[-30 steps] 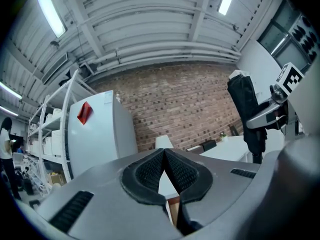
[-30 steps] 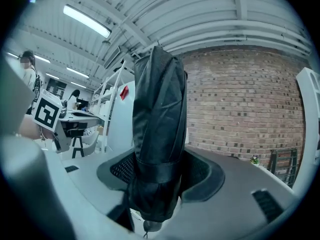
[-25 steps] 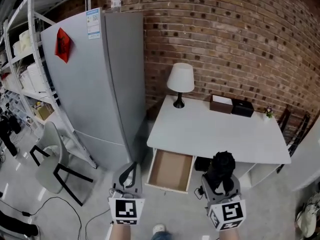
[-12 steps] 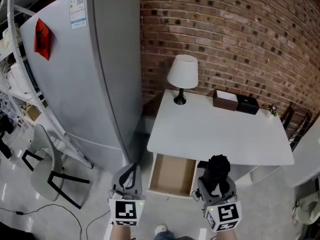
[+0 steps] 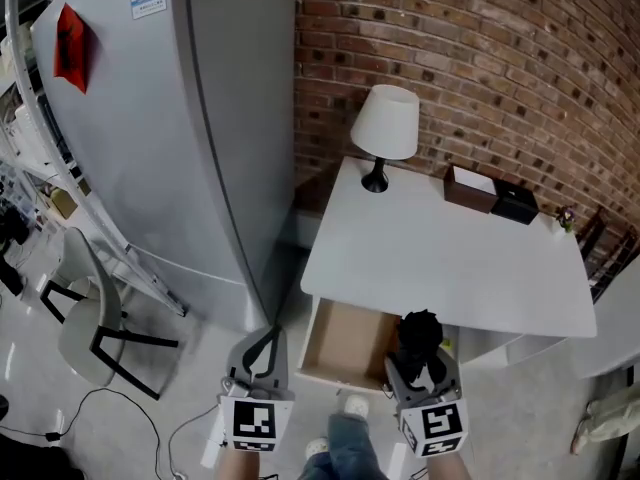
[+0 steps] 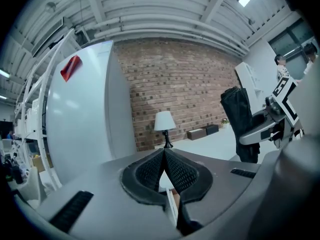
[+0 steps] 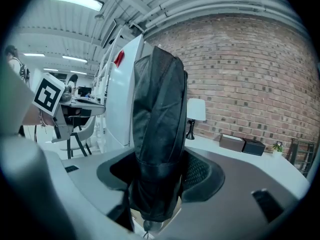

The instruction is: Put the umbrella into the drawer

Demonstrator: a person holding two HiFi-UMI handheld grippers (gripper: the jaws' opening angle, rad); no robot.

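Black folded umbrella is shown held upright, pinched between the pads of the right gripper. In the head view it is seen at the front edge of the white desk, just right of the open wooden drawer, which is seen pulled out and holding nothing. The left gripper is held beside the drawer with its jaws pressed together, nothing between them.

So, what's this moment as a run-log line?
right gripper: shut on umbrella | left gripper: shut, empty | drawer: open | umbrella: upright, not yet in drawer
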